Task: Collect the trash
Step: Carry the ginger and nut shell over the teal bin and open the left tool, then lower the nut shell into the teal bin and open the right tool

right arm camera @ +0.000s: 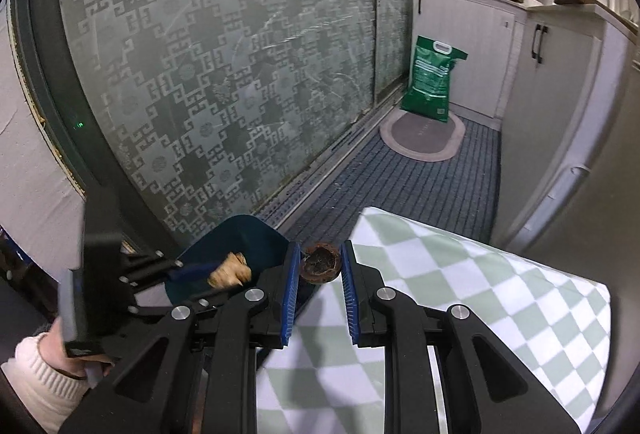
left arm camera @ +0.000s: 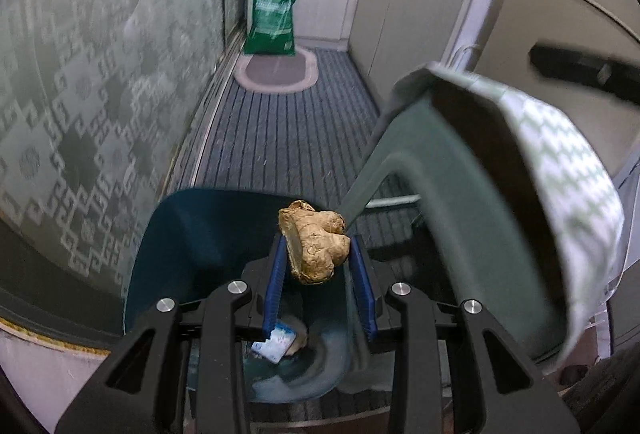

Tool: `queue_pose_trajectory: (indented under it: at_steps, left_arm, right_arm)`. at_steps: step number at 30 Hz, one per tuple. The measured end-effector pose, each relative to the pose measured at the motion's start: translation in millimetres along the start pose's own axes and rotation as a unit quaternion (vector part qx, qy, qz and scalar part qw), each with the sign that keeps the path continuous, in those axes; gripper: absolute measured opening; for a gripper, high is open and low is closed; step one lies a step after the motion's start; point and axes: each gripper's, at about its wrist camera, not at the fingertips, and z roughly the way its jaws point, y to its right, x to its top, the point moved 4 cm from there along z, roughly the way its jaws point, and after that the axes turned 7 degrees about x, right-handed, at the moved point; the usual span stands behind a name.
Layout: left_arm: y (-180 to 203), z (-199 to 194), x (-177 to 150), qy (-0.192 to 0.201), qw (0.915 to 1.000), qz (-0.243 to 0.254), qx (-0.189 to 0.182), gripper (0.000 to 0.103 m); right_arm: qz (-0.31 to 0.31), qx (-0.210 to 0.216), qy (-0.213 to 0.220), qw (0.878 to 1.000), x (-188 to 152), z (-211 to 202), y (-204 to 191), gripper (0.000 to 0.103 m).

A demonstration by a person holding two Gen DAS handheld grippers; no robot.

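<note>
Narrow kitchen, striped floor mat (left arm camera: 280, 137), patterned glass door (right arm camera: 224, 73) on one side, cabinets (left arm camera: 416, 5) on the other. Dark blue bin (left arm camera: 188, 234) sits low in the left wrist view, lid flipped up, checkered cloth (right arm camera: 472, 294) draped over something just beside it. Scraps already lie at the bin's bottom, incl. a blue-white wrapper (left arm camera: 276, 344).

Step in hand, as I read it: drop the trash in. To do it well, bring each piece over the bin's open mouth, clear of the raised lid and the cloth, then release low so nothing bounces out.

Left gripper (left arm camera: 318, 254): jaws narrow, clamped on a ginger piece (left arm camera: 316, 242), hanging above the bin mouth. Right gripper (right arm camera: 320, 262): jaws narrower, pinching a small dark brown shell-like scrap (right arm camera: 321, 262), over the cloth edge, not yet over the bin.
</note>
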Motion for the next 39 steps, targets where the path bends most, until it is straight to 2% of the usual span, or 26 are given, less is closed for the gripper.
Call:
queue_pose_trajectory:
  at_steps: [9, 11, 13, 16, 18, 24, 29, 35, 39]
  left_arm:
    - [-26, 46, -34, -0.058, 0.9982, -0.006, 0.015, 0.035]
    - [-30, 52, -39, -0.065, 0.9977, -0.006, 0.017, 0.036]
    - [-37, 57, -41, -0.068, 0.9975, -0.012, 0.014, 0.042]
    - [-42, 59, -44, -0.071, 0.9973, -0.015, 0.011, 0.041]
    - [-44, 54, -44, -0.068, 0.9975, -0.013, 0.013, 0.030]
    - [-56, 21, -31, -0.035, 0.9991, -0.018, 0.018, 0.018]
    - [-72, -22, -12, 0.011, 0.9992, -0.029, 0.026, 0.011]
    - [-92, -73, 4, 0.061, 0.9969, -0.032, 0.037, 0.008]
    - [-97, -91, 9, 0.076, 0.9957, -0.039, 0.036, 0.007]
  right_arm:
    - [0.002, 0.020, -0.006, 1.000, 12, 24, -23, 0.021]
    - [-0.001, 0.023, -0.011, 1.000, 13, 31, -29, 0.021]
    - [-0.004, 0.028, -0.017, 0.999, 13, 38, -35, 0.021]
    - [-0.006, 0.031, -0.024, 0.999, 13, 46, -39, 0.021]
    - [-0.006, 0.032, -0.028, 0.999, 12, 52, -43, 0.021]
    - [-0.001, 0.042, -0.042, 0.998, 12, 75, -55, 0.021]
    - [-0.001, 0.048, -0.059, 0.997, 9, 101, -69, 0.021]
    - [0.012, 0.051, -0.097, 0.994, -8, 140, -81, 0.021]
    - [0.009, 0.049, -0.130, 0.990, -26, 168, -92, 0.021]
